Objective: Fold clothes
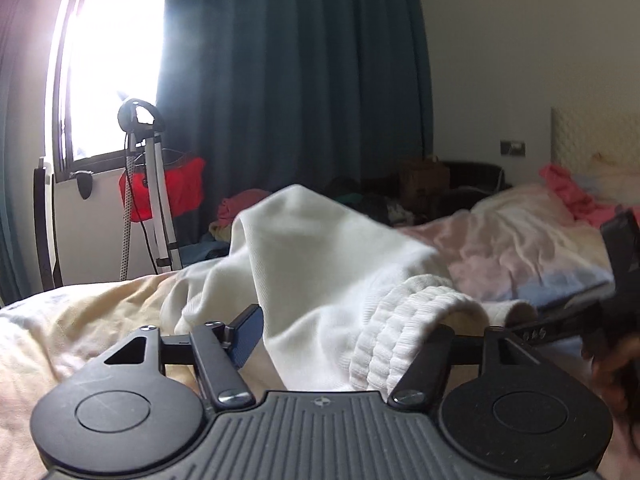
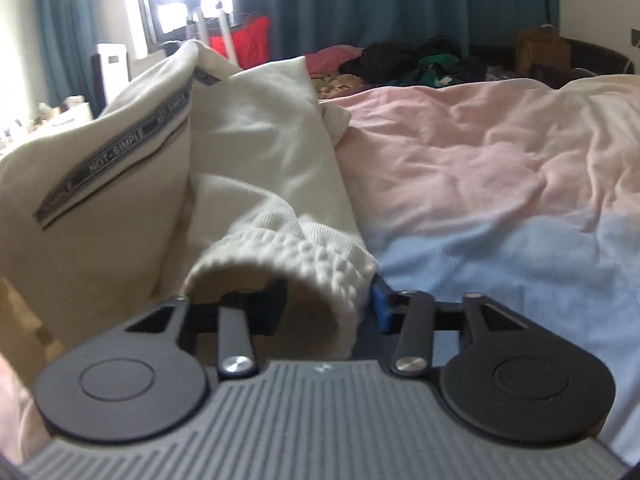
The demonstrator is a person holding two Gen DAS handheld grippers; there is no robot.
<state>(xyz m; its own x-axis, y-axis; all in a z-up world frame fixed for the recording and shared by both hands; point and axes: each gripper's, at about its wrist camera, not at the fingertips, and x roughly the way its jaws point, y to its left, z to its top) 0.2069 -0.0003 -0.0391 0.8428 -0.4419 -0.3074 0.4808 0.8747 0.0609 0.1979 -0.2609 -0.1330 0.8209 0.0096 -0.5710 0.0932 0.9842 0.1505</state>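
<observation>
A white sweatshirt (image 1: 320, 260) lies bunched and partly raised on the bed. My left gripper (image 1: 344, 336) is open, its fingers wide apart. The cloth fills the gap, and a ribbed band (image 1: 404, 328) drapes over the right finger and hides it. The blue left pad (image 1: 246, 336) shows bare. In the right wrist view the sweatshirt (image 2: 248, 152) stands up at the left, with a grey "NOT-SIMPLE" tape (image 2: 120, 152) inside it. My right gripper (image 2: 326, 306) is shut on its ribbed cuff (image 2: 304, 264). The right gripper (image 1: 618, 264) also shows dark at the left wrist view's right edge.
The bed cover (image 2: 500, 168) is pink, blue and cream and spreads out to the right. A pile of dark clothes (image 2: 408, 60) lies beyond the bed's far side. A stand with a red garment (image 1: 168, 188) is by the window. Dark blue curtains (image 1: 296, 80) hang behind.
</observation>
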